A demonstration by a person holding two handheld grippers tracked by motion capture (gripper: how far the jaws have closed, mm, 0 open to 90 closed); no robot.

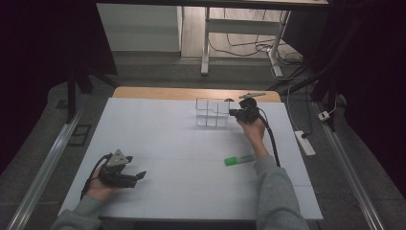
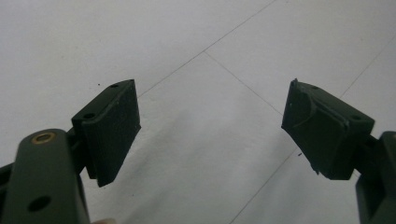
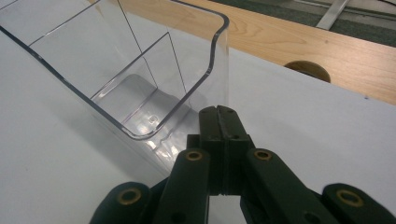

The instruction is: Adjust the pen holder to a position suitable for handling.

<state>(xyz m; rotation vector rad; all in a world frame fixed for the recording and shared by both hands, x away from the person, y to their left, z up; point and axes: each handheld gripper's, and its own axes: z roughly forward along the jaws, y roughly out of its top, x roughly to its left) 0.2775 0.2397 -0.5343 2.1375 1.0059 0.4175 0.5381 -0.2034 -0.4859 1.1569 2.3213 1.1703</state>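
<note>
Near the far edge of the white table (image 1: 191,158) stands the clear plastic box (image 1: 211,113), divided into compartments; its far walls are faint and hard to trace from above. Whether the right gripper (image 1: 235,113) touches the box's near corner (image 3: 219,56) cannot be told; its jaws are pressed together with nothing between them, arm stretched forward. A green marker (image 1: 239,160) lies beside that sleeve. Resting low at the near left, the left gripper (image 1: 139,175) has its jaws spread over bare table.

White table (image 1: 191,143), clear organizer (image 1: 211,113), green marker (image 1: 238,160)
</note>
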